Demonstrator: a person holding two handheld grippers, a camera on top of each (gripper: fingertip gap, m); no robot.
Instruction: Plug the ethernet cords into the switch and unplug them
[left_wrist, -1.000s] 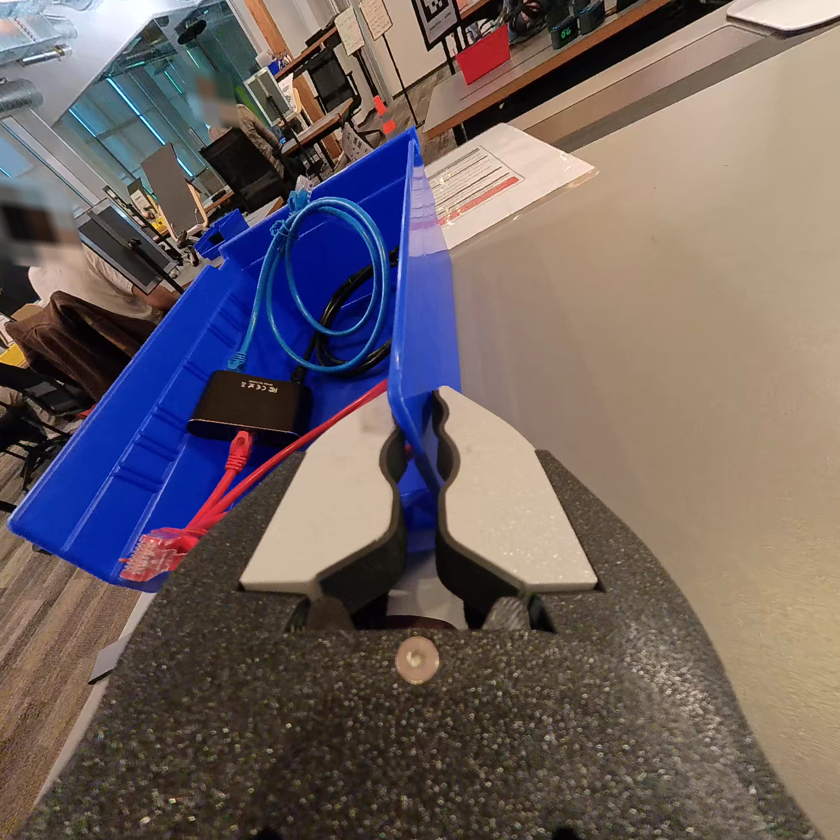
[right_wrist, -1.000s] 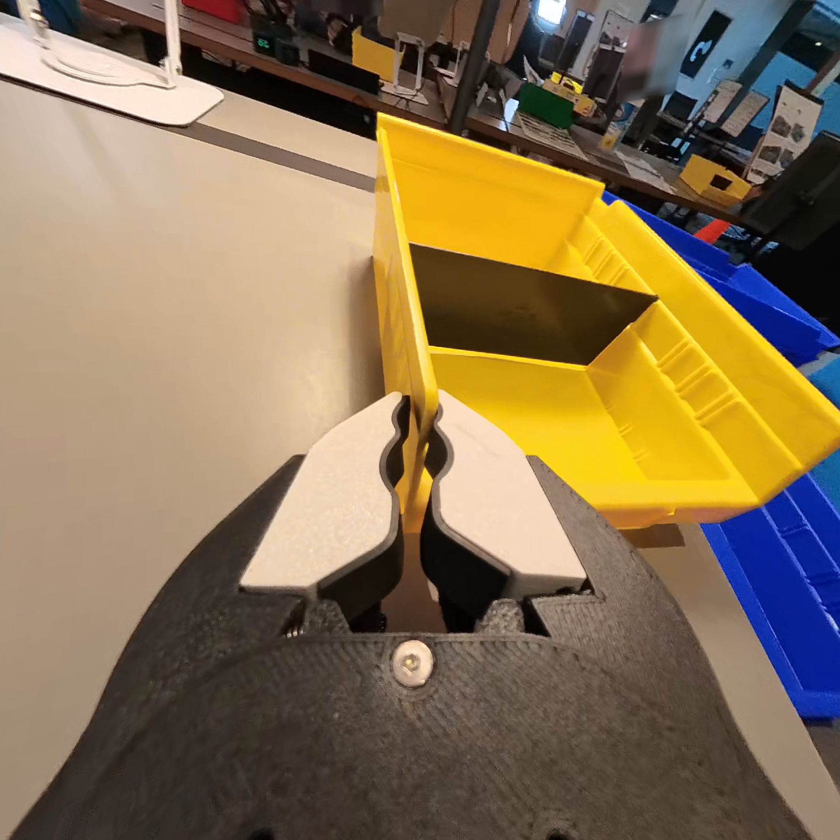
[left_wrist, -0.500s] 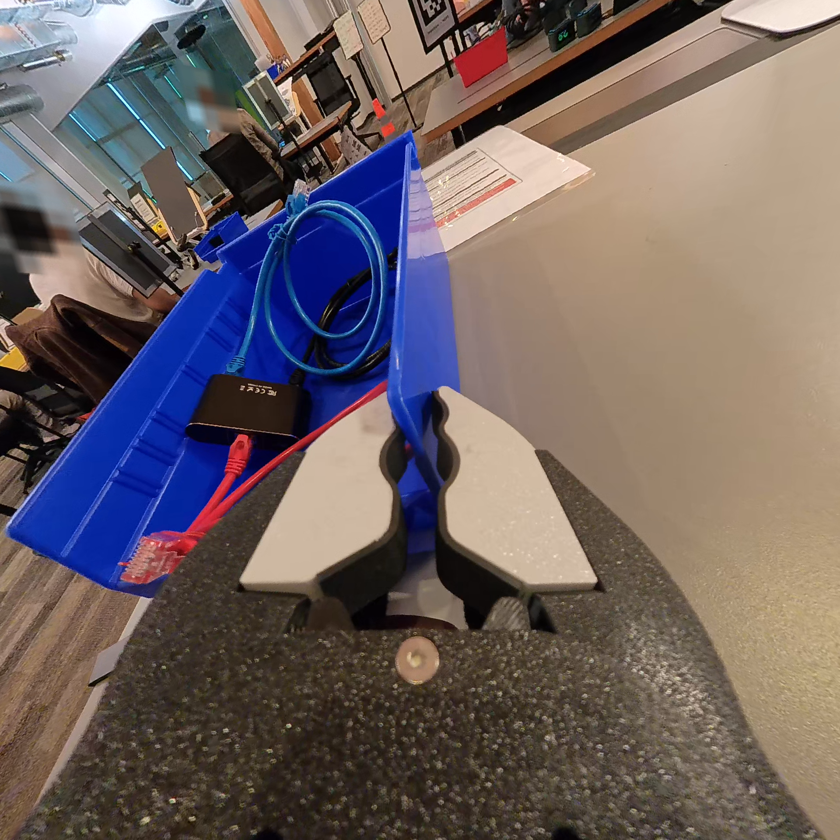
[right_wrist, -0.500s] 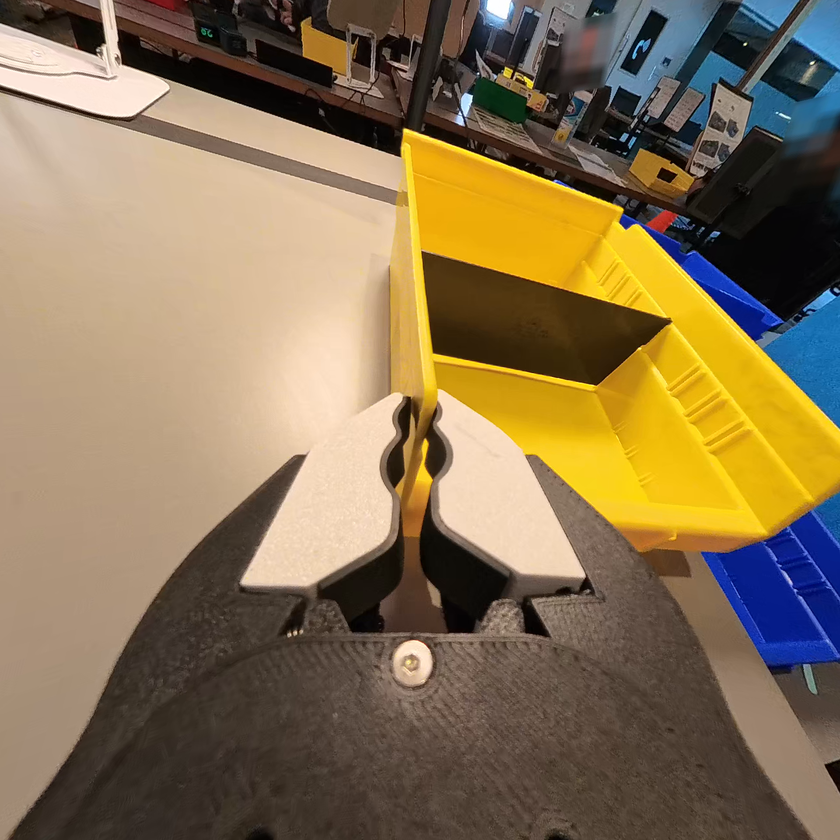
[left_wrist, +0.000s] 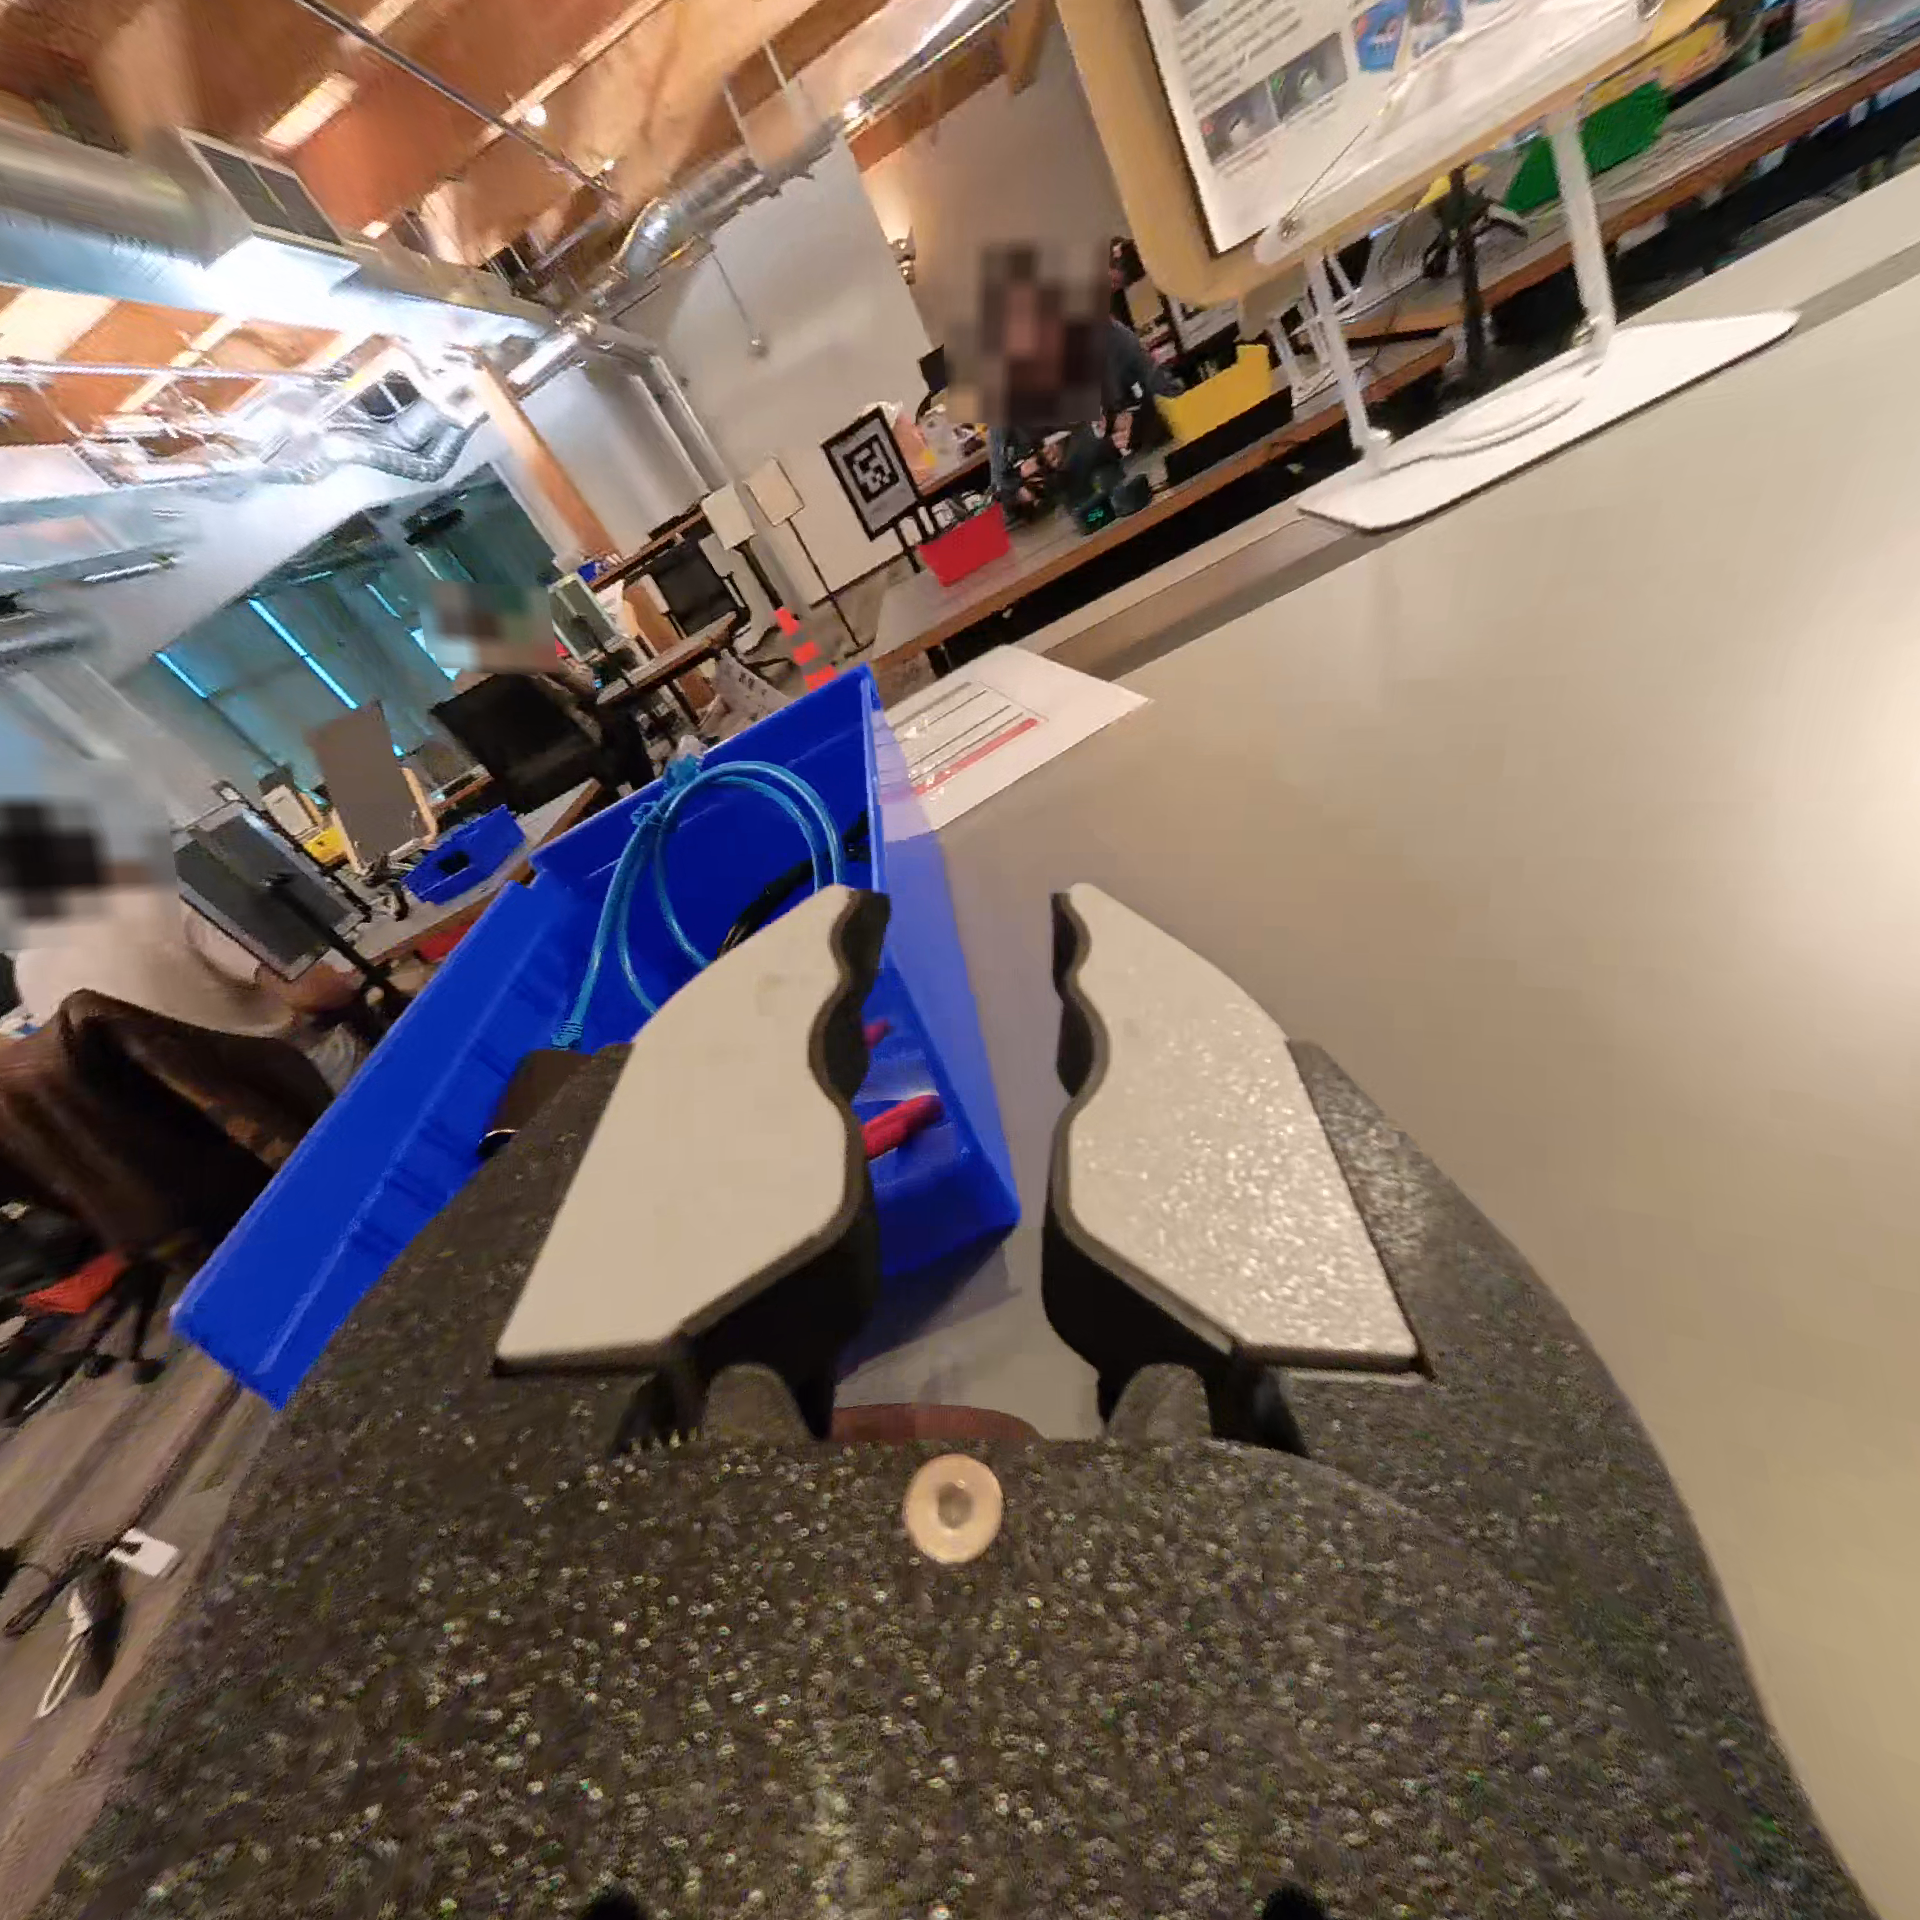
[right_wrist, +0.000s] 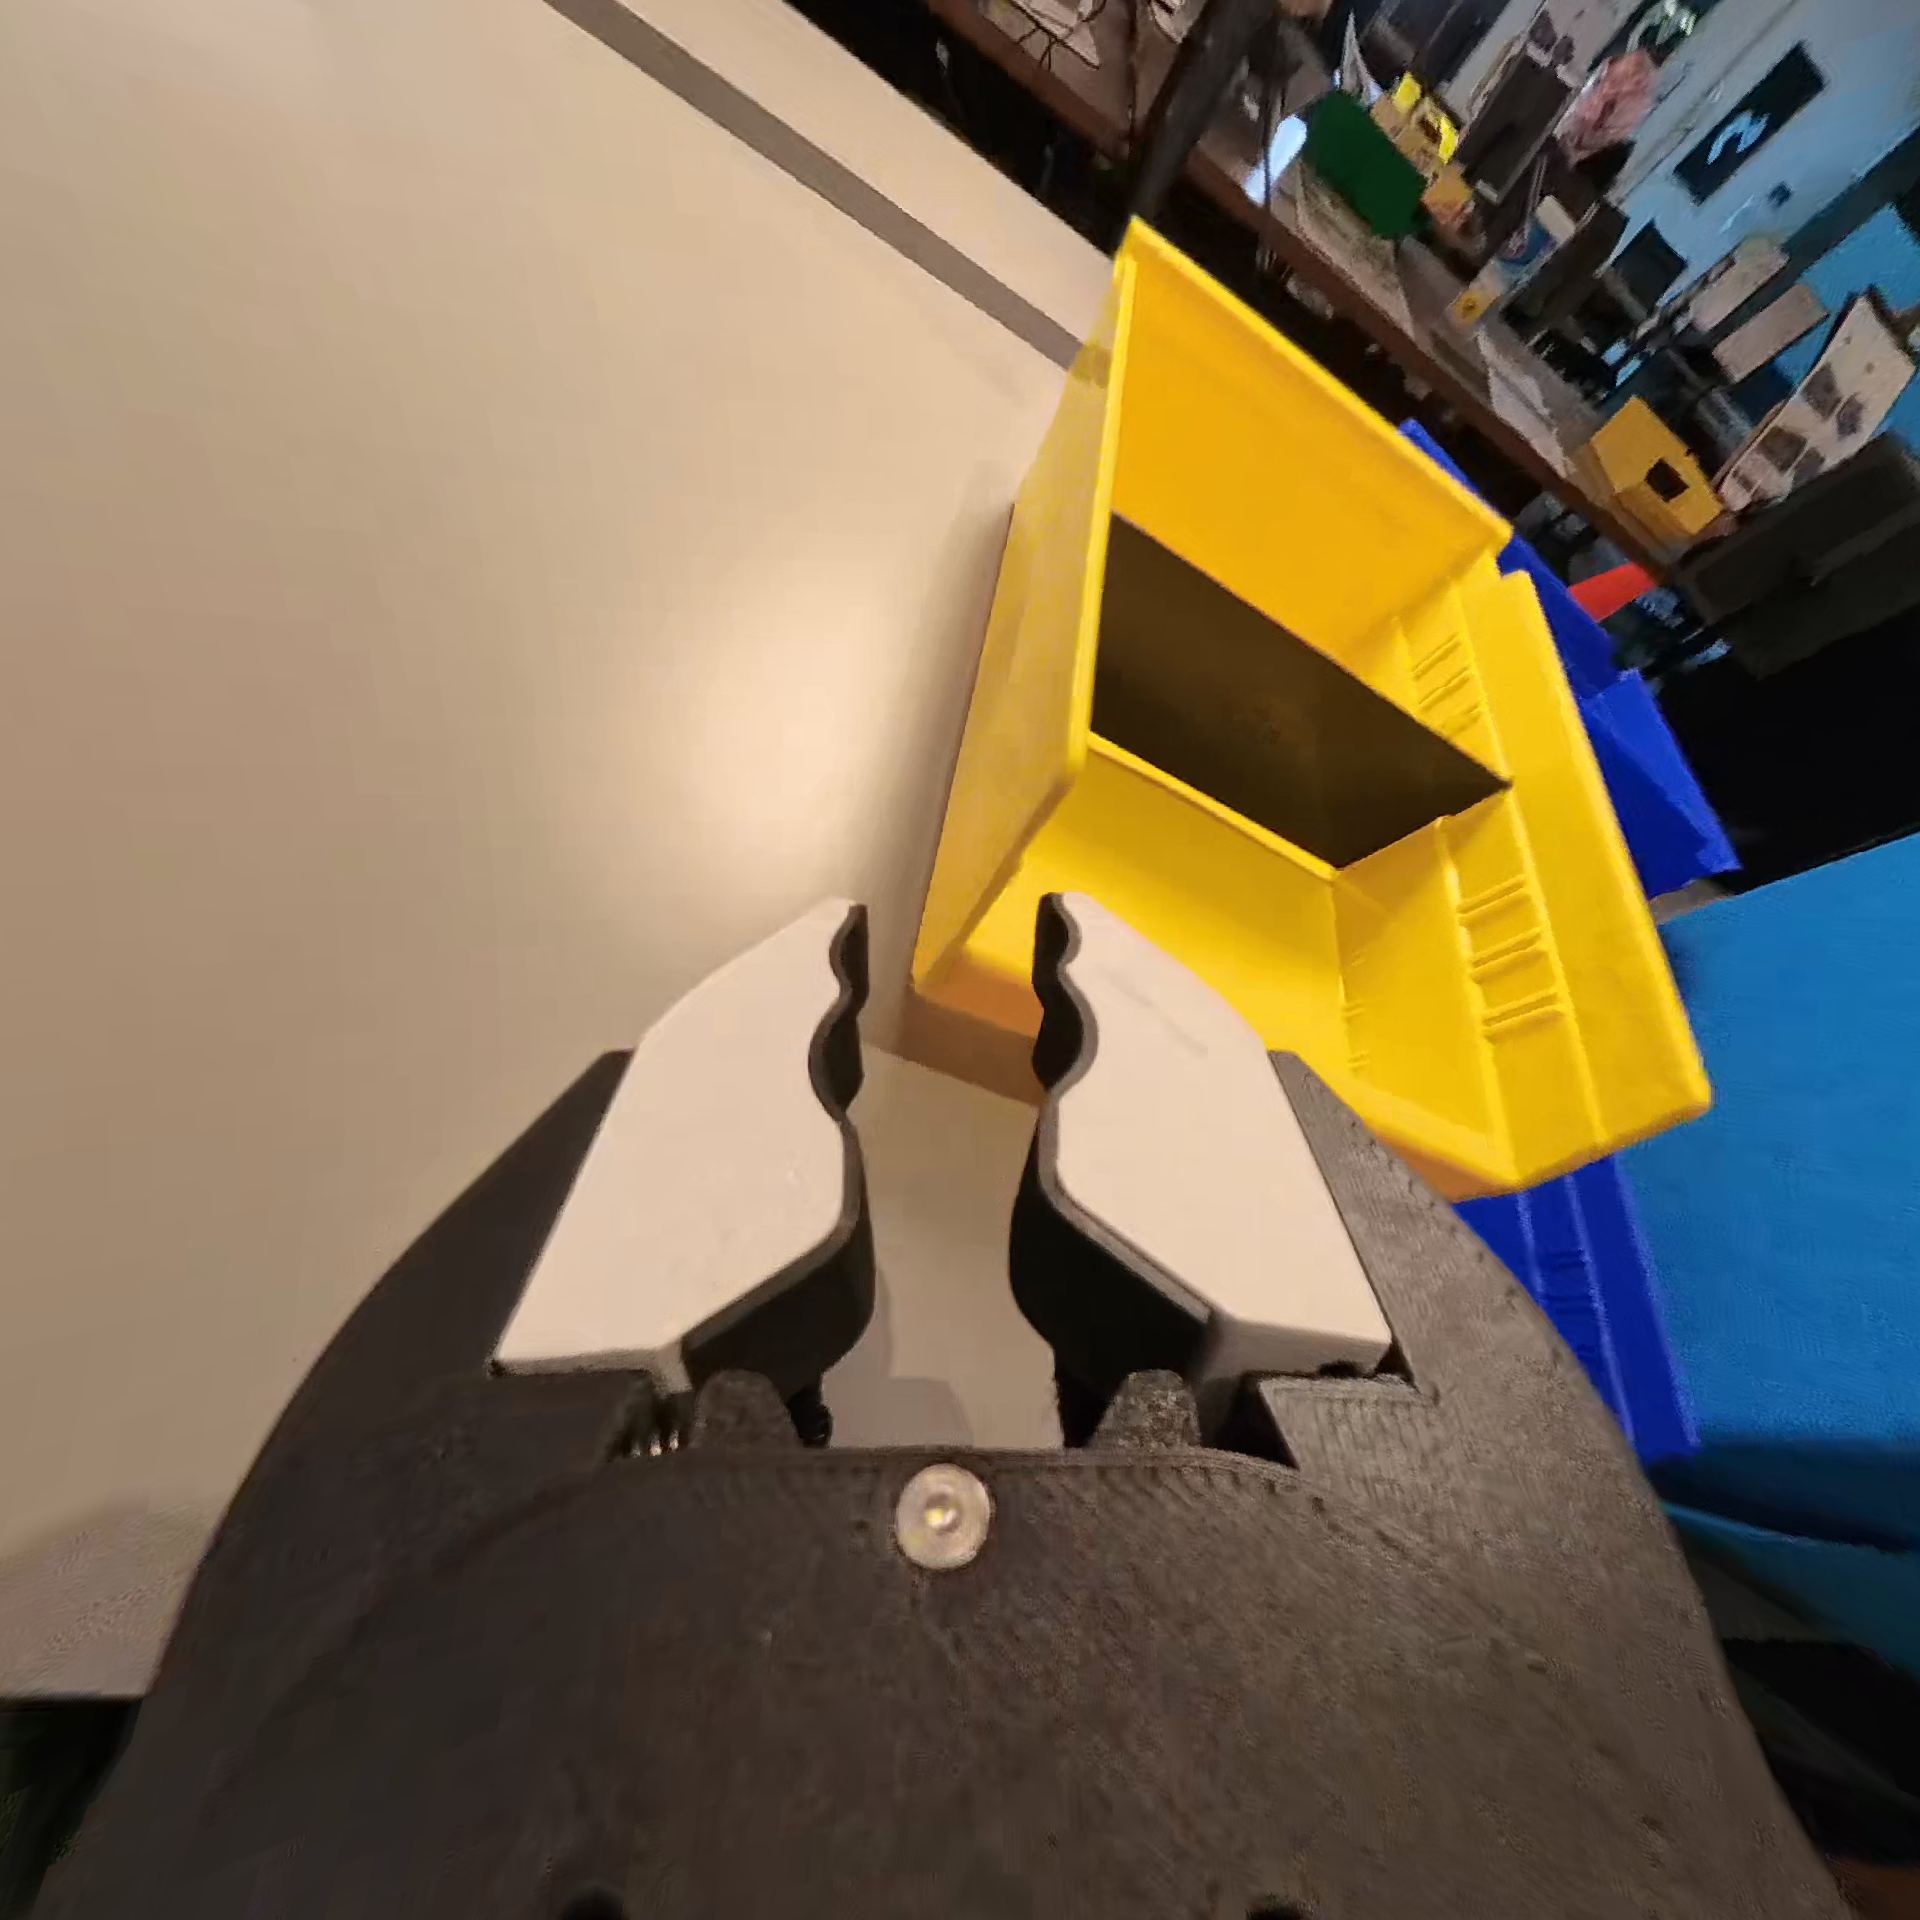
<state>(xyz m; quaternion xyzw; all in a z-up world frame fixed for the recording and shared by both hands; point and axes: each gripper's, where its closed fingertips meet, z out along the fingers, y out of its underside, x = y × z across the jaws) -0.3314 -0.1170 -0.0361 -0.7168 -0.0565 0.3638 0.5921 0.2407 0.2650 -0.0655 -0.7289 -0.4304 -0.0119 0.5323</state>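
In the left wrist view a blue bin (left_wrist: 436, 1122) sits at the table's left edge. It holds a coiled blue ethernet cord (left_wrist: 665, 862), a black cable (left_wrist: 774, 899) and a piece of red cord (left_wrist: 899, 1127). The black switch (left_wrist: 514, 1101) shows only as a corner behind my left finger. My left gripper (left_wrist: 966, 914) is open and empty, raised above and just behind the bin's near right corner. In the right wrist view my right gripper (right_wrist: 951, 920) is open and empty, just behind the near left corner of a yellow bin (right_wrist: 1455, 1049).
The yellow bin has a black divider (right_wrist: 1268, 717) and is otherwise empty. Blue bins (right_wrist: 1621, 1309) lie to its right. A white sheet (left_wrist: 997, 717) lies past the blue bin. A white stand base (left_wrist: 1538, 416) is at the table's far side. The grey table (left_wrist: 1558, 935) spreads between the bins. The grippers' ends are close to 70 cm from one another.
Both grippers have let go of the bin walls they were clamping, opened, and pulled back and up. The left view now tilts upward.
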